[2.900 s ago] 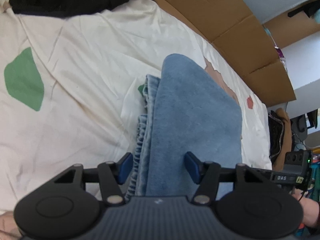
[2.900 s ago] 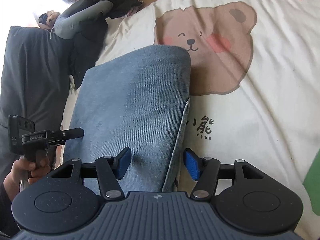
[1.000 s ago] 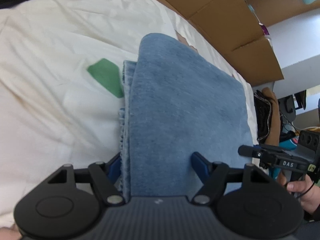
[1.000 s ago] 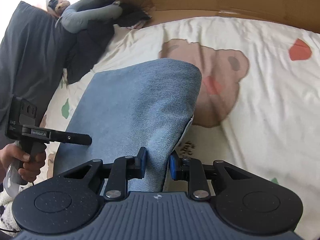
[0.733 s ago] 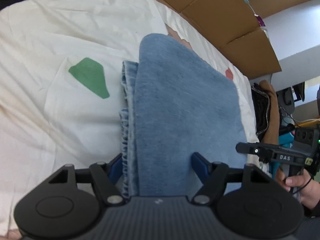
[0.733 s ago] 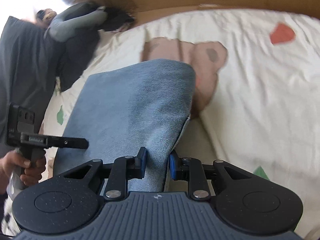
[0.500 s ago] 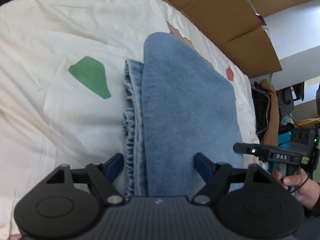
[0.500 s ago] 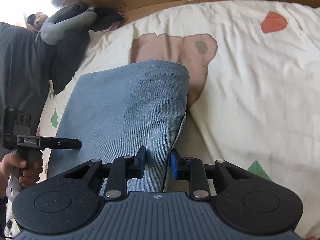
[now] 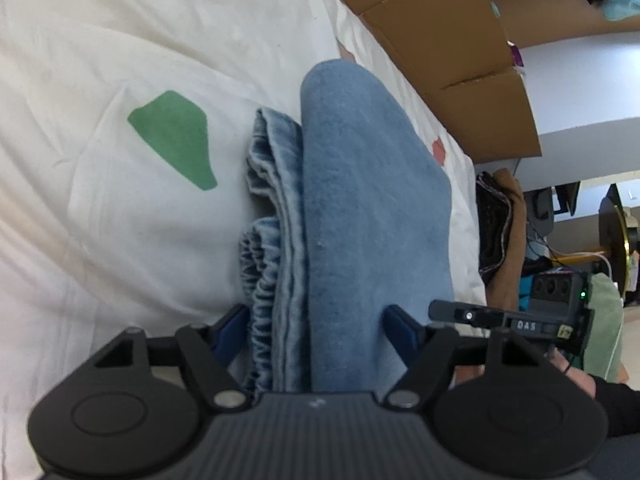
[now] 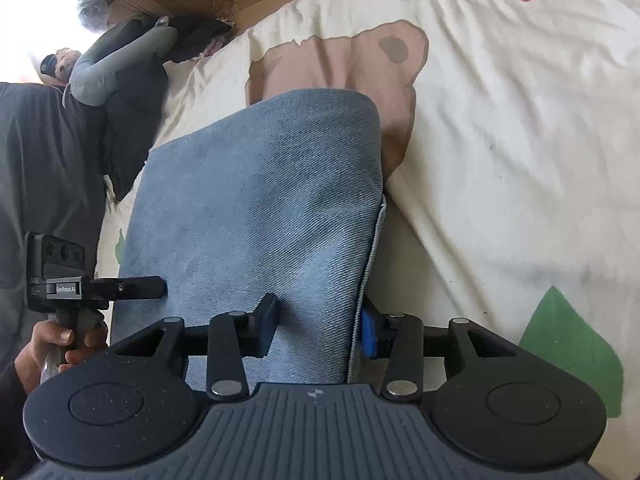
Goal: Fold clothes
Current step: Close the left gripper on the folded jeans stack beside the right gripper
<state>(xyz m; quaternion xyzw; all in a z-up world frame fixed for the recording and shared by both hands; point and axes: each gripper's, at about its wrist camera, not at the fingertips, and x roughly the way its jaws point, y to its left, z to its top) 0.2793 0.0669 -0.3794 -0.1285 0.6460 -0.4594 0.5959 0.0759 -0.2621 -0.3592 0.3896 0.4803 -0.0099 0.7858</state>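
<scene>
Jeans [image 9: 360, 216] between both tongs' jaws.

This is a bedroom in a home. A bed [image 10: 520, 128] fills most of both views, spread with a cream sheet printed with a cartoon bear [image 10: 340, 64] and green [image 9: 176, 140] and red patches. Flattened cardboard [image 9: 440, 28] stands along its far edge, upper right in the left view. Dark clothes [image 10: 132, 92] lie heaped at upper left in the right view. At the right edge of the left view, more garments [image 9: 500, 216] are piled and cables trail past furniture.
</scene>
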